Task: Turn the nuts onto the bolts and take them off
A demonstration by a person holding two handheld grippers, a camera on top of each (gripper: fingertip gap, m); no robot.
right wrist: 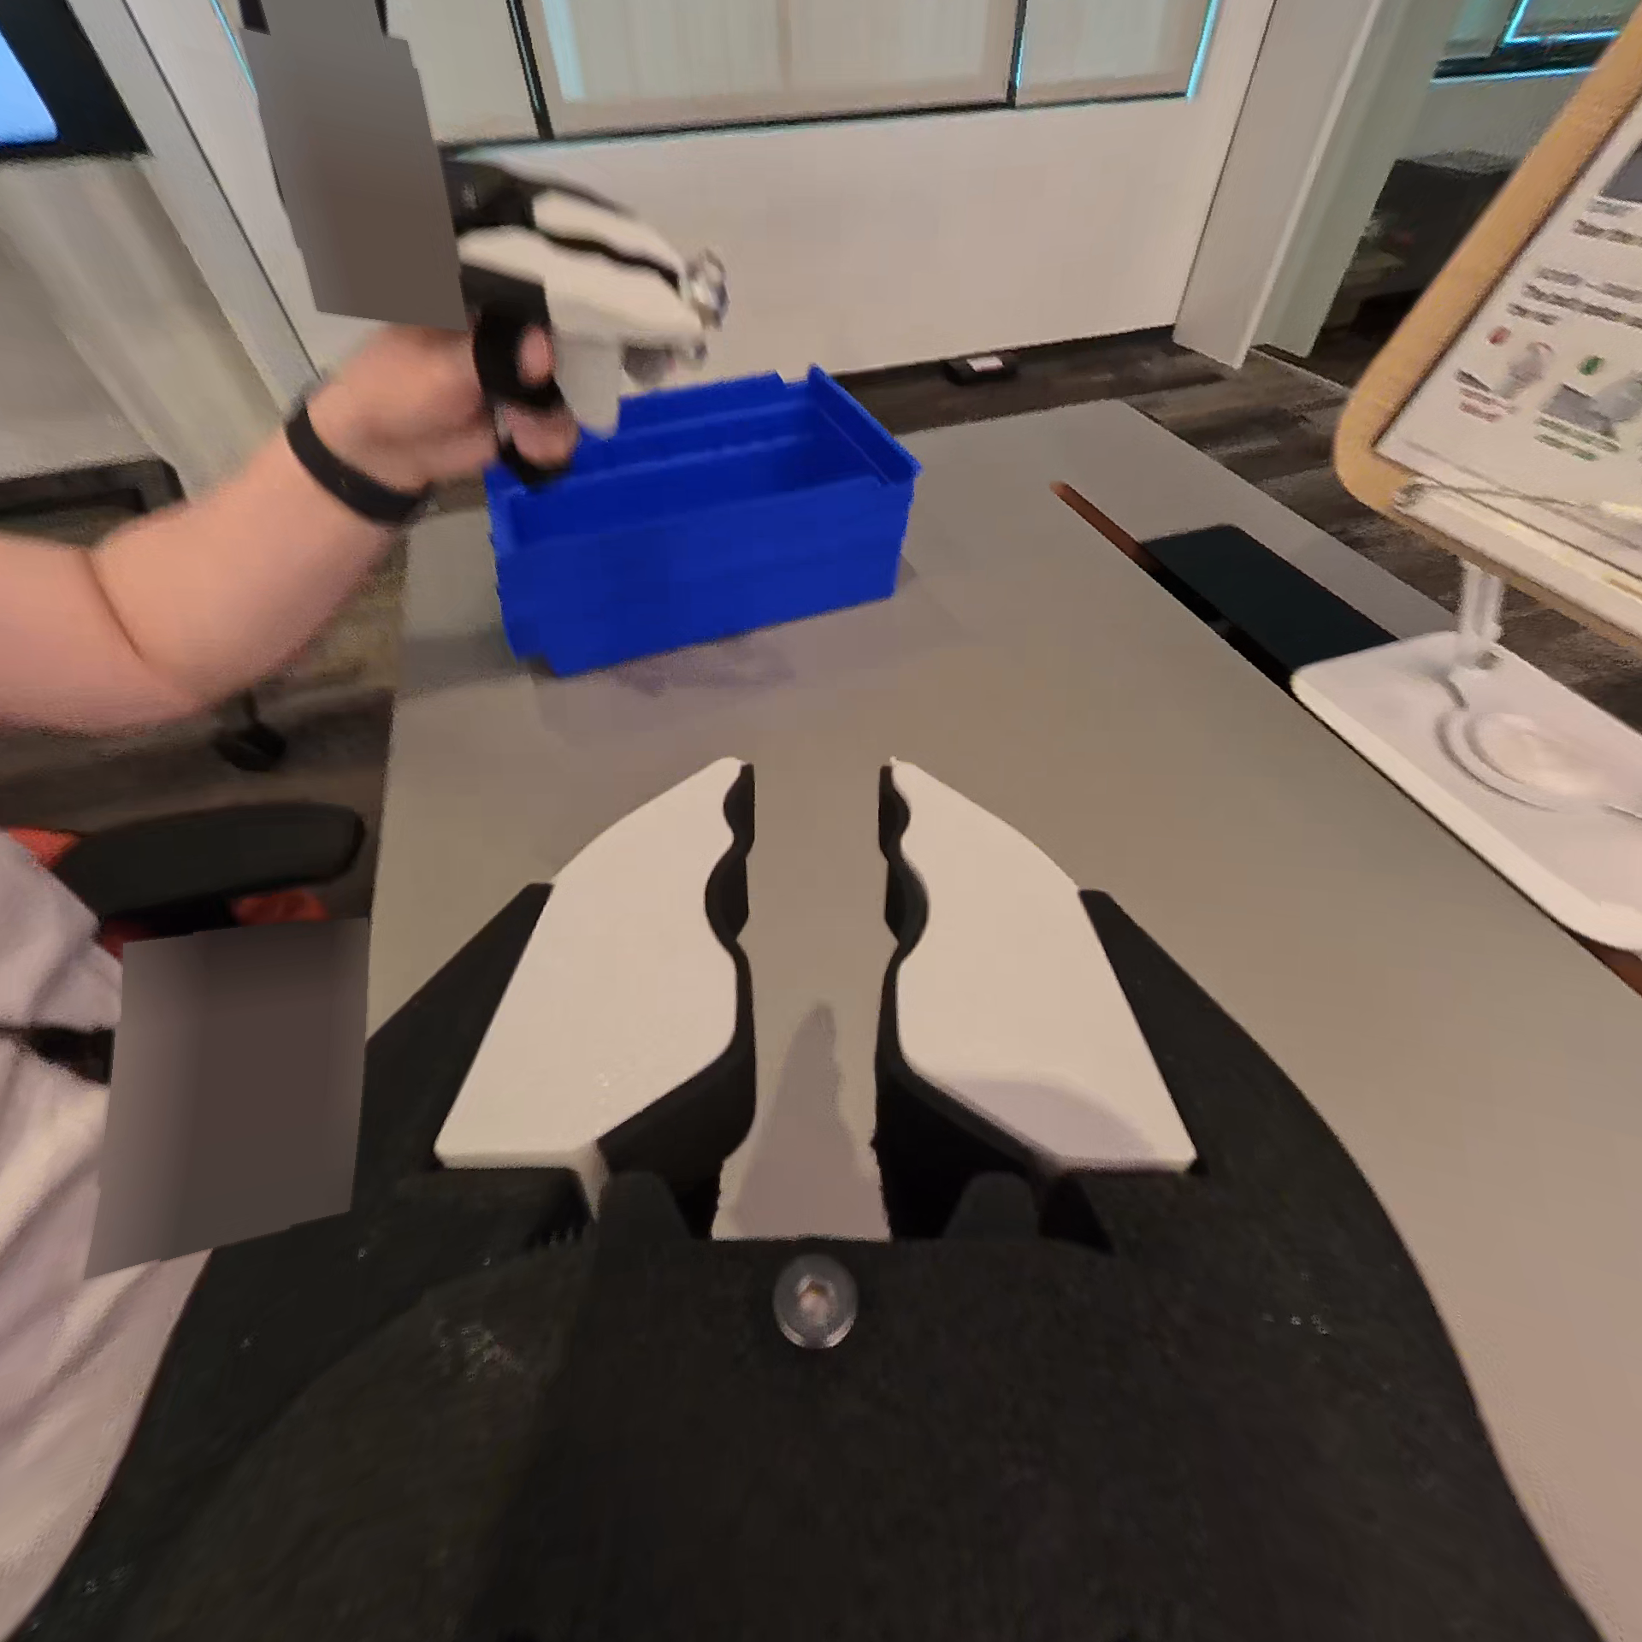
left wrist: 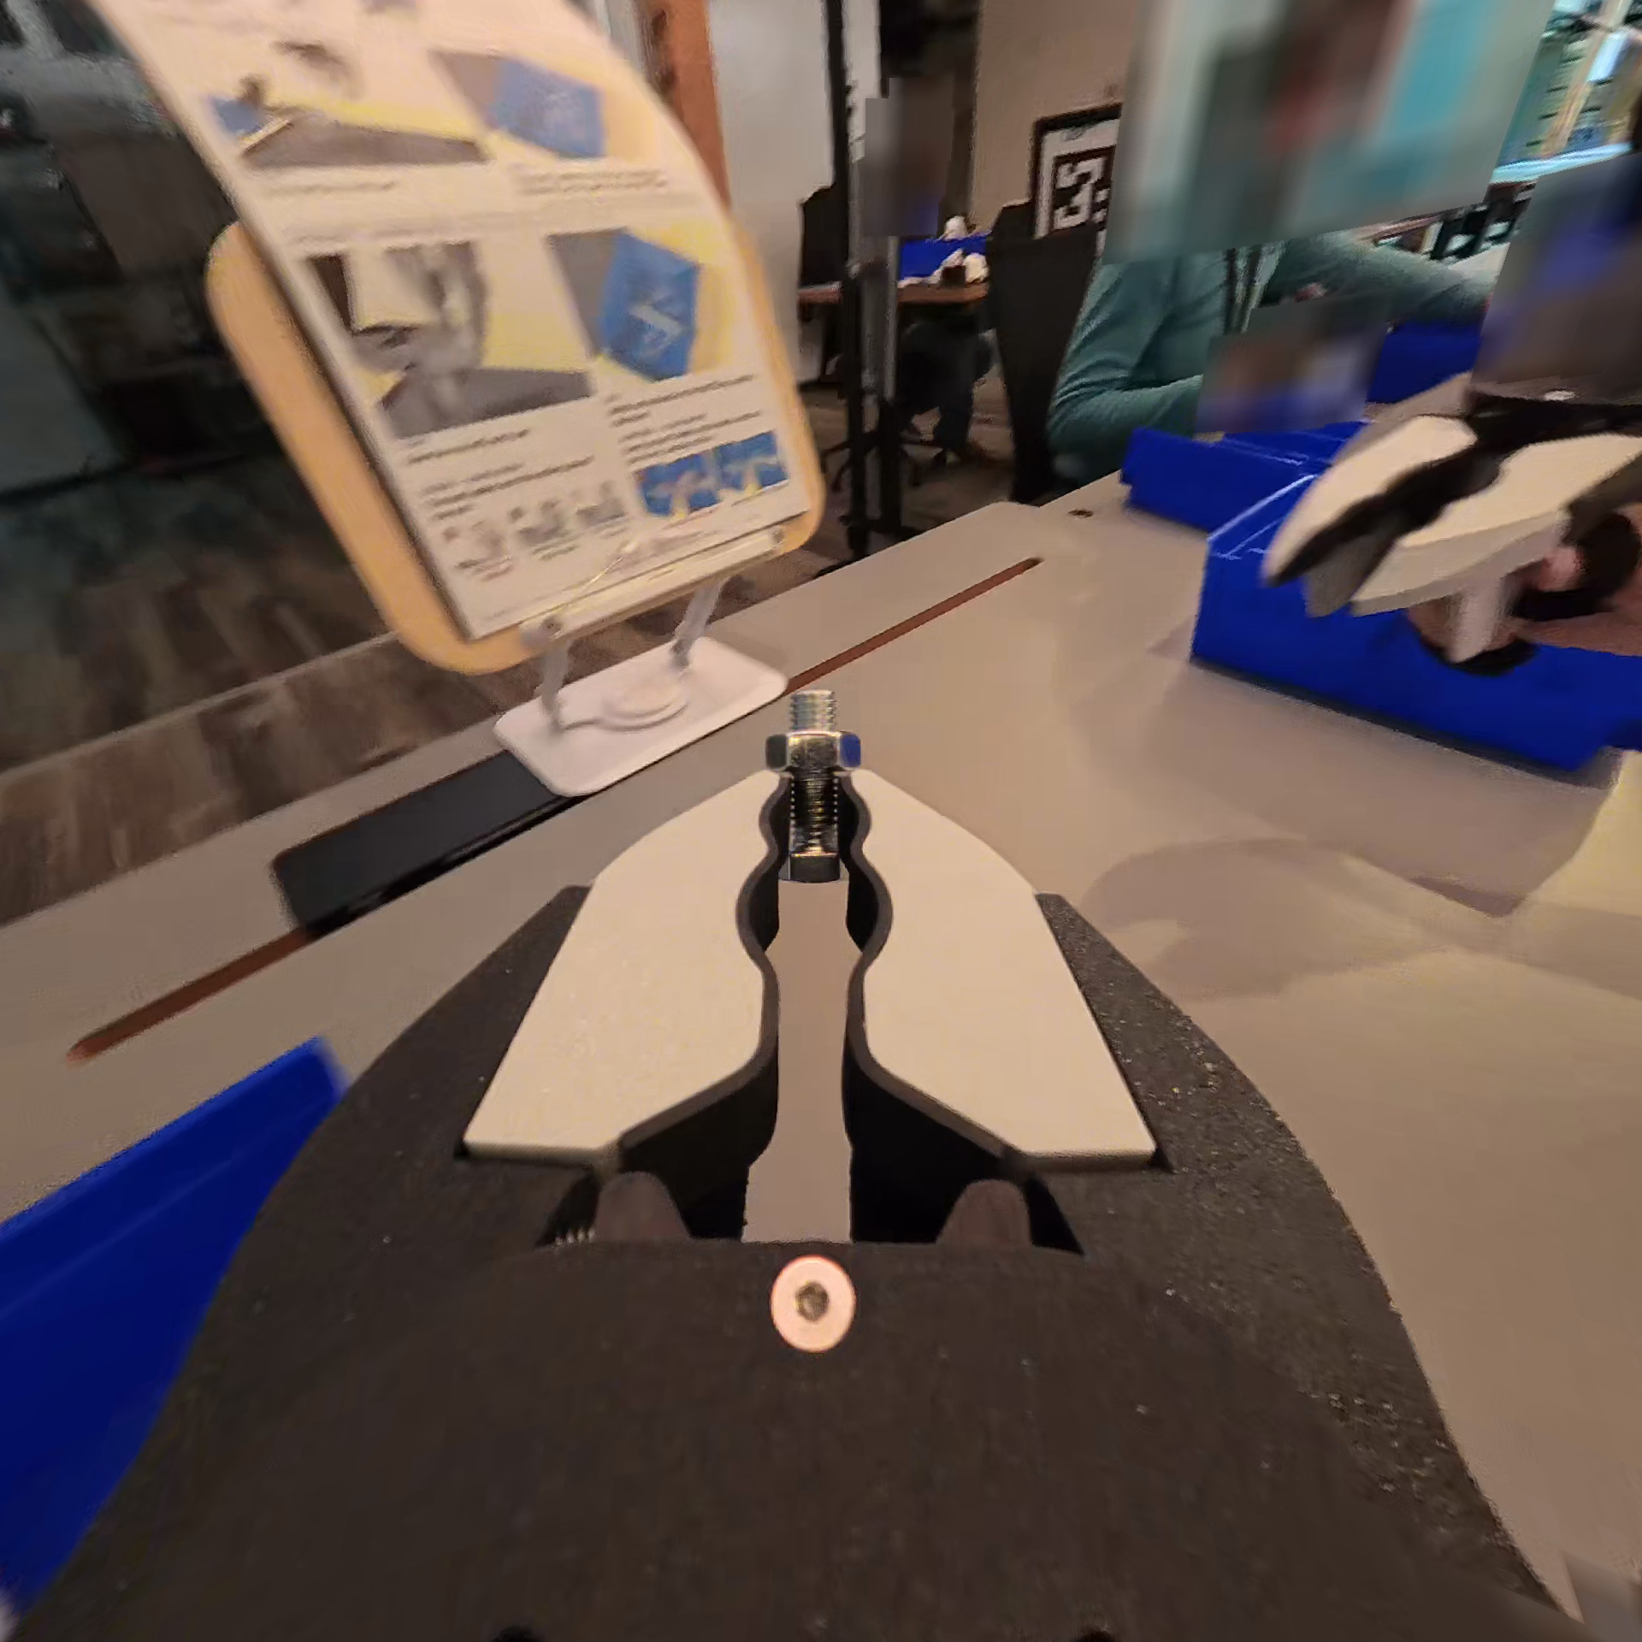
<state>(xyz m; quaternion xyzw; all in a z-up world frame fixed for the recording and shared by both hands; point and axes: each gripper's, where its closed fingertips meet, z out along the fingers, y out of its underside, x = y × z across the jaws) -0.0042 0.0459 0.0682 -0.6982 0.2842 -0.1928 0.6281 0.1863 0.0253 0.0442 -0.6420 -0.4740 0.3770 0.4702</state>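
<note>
The left gripper (left wrist: 810,817) had its jaws closed on a silver bolt (left wrist: 810,800), gripping the shank and head between the notched inner edges near the fingertips. The bolt's long axis ran along the fingers, head back between the jaws, threaded end pointing forward and away from the camera. One hex nut (left wrist: 813,752) sat on the thread just past the fingertips, with a short stretch of thread showing beyond it. One bolt and one nut were visible.

The right gripper (right wrist: 817,782) hovered above the grey desk (right wrist: 1022,711) with its jaws parted by a moderate gap and nothing between them; only bare desk showed through.

Ahead of the bolt stood a wooden board carrying an instruction sheet (left wrist: 498,338), tilted on a white stand (left wrist: 640,720) near the desk's far edge. A dark flat pad (left wrist: 400,853) lay beside that stand, and a thin brown slot (left wrist: 924,613) ran along the desk. In the left wrist view, blue bins (left wrist: 1386,666) sat to the right, behind the right gripper, and a blue edge showed at lower left. In the right wrist view, one blue bin (right wrist: 702,524) stood on the desk below the raised left gripper, whose holder's hand (right wrist: 418,418) wore a dark wristband. A seated person in a teal sleeve (left wrist: 1146,355) appeared well behind the desk. Nothing lay between the two grippers.
</note>
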